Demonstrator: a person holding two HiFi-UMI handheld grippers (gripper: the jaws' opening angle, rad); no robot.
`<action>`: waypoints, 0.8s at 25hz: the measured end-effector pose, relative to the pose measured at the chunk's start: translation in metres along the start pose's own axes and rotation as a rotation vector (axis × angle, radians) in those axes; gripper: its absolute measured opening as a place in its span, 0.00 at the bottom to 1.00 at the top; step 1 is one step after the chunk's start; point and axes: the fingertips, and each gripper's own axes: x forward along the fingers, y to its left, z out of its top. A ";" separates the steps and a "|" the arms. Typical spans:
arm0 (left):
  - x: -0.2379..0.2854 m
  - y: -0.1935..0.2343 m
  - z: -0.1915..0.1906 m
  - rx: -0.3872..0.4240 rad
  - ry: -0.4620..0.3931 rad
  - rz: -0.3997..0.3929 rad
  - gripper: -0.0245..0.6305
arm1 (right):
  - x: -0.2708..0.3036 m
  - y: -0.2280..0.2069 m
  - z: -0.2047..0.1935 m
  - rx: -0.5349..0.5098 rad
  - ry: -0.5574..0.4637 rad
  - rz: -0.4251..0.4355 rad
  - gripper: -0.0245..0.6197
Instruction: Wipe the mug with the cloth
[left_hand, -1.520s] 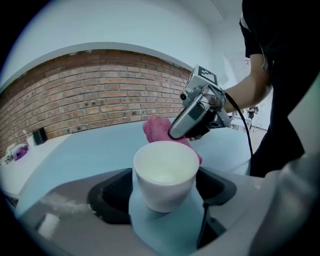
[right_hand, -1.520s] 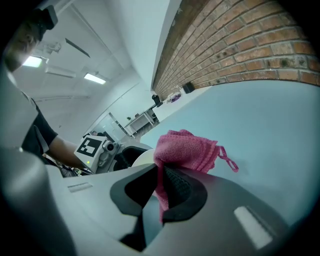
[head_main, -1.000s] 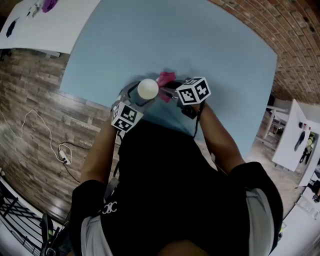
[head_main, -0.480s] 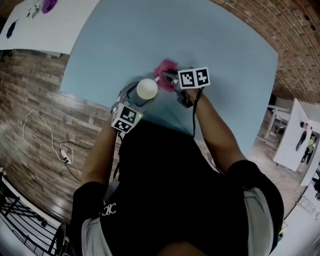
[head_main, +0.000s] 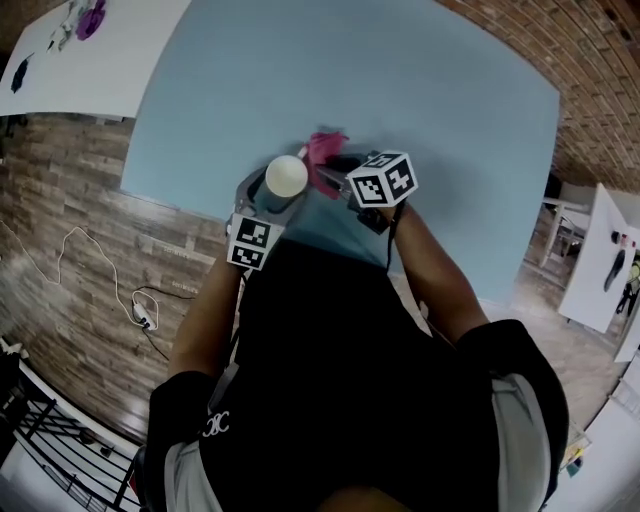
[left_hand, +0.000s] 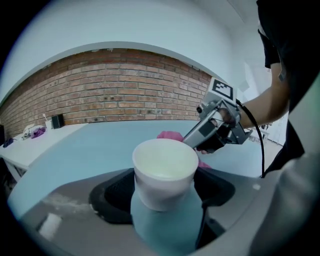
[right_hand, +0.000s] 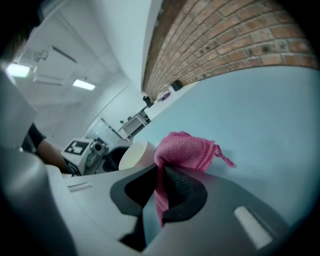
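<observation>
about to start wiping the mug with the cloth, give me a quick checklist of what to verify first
1. Grip of left claw on mug: ok, jaws stand wide against its sides.
2. Grip of right claw on cloth: ok, pinched between the jaws, a bunch sticking out in front.
3. Contact between cloth and mug: cannot tell; the cloth sits right beside the rim.
4. Inside of mug empty: ok, nothing shows in it.
</observation>
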 end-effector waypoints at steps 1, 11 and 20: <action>-0.001 0.001 -0.001 0.002 0.003 0.003 0.64 | 0.003 0.007 -0.004 -0.065 0.019 0.001 0.10; -0.004 0.001 -0.005 -0.015 0.026 0.012 0.64 | 0.008 0.051 -0.051 -0.396 0.143 0.121 0.10; -0.002 -0.003 -0.009 0.091 0.085 0.003 0.63 | 0.007 0.020 -0.029 -0.521 0.147 0.020 0.10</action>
